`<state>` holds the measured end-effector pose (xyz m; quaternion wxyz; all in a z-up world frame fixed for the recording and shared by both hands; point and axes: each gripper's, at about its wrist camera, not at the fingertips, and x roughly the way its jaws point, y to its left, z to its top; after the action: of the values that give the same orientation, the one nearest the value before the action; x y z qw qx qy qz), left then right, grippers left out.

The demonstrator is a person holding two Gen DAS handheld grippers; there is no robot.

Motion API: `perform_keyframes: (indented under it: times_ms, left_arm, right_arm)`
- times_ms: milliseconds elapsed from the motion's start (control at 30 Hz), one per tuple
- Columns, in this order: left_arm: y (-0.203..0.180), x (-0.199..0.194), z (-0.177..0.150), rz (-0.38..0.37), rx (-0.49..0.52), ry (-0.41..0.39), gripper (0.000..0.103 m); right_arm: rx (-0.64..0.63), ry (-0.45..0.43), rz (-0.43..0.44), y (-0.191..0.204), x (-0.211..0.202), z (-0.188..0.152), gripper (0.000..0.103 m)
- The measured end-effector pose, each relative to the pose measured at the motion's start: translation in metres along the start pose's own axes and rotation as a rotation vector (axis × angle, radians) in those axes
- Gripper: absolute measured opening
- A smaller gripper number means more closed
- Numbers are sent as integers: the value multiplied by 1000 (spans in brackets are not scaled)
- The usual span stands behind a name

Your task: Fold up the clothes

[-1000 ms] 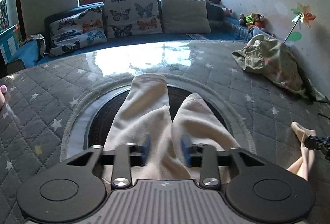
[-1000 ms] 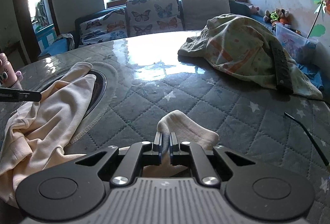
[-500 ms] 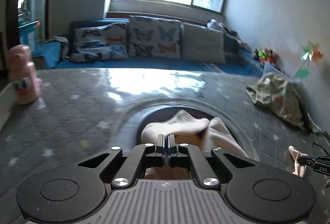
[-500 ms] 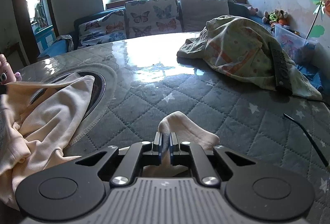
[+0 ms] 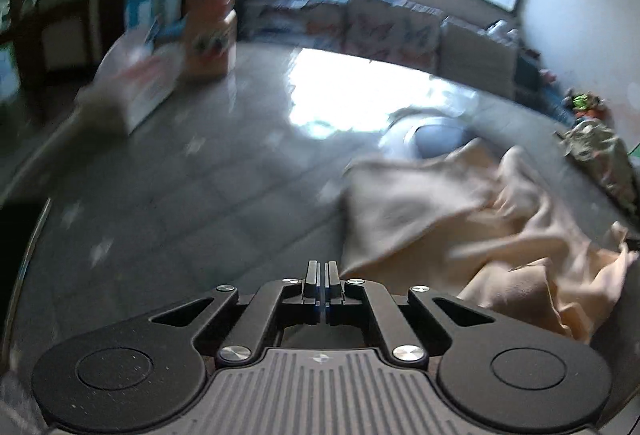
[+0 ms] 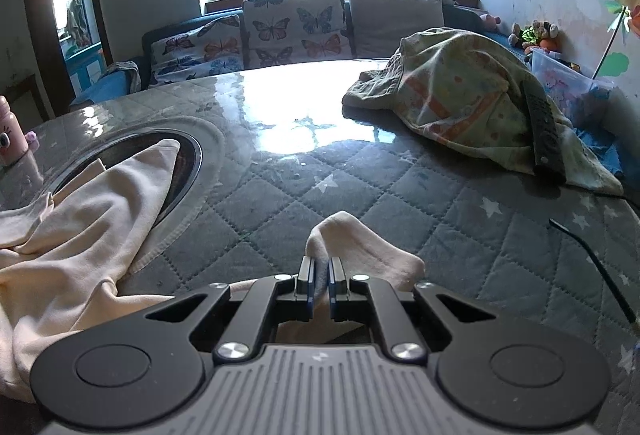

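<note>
Your right gripper [image 6: 319,285] is clamped on a fold of the cream garment [image 6: 92,227], w/ a hump of cloth poking up just past the pads. Your left gripper [image 5: 321,285] has its jaws together; can't see any cloth between them, and that view is blurred. The garment lies crumpled on the quilted tabletop [image 6: 420,195], partly over the round dark inset [image 6: 186,159], btw the two grippers. A patterned green cloth [image 6: 468,99] is heaped well apart at the far right, w/ a black strip [image 6: 542,119] on it. Butterfly cushions [image 6: 294,29] sit beyond the tabletop.
</note>
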<state>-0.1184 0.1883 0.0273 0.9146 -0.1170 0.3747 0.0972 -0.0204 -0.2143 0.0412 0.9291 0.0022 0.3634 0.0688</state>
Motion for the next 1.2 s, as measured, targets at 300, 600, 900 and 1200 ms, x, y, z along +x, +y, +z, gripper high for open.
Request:
perform_keyframes:
  times_ms: [300,600,900,1200]
  left_arm:
    - [-15,-7,7,-9,103,-19,6]
    - [-85,30,48,-108,238,-54,24]
    - [-145,96,97,-128,328,-35,42]
    - [-175,158,114,-162,379,39,44]
  right_arm:
    - [-3,11,-63,-10,-9,6,13]
    - [-99,-16,54,21,-14,32,16]
    - [-187,18,225,82,25,63,16]
    - [-184,62,318,116,81,92,16]
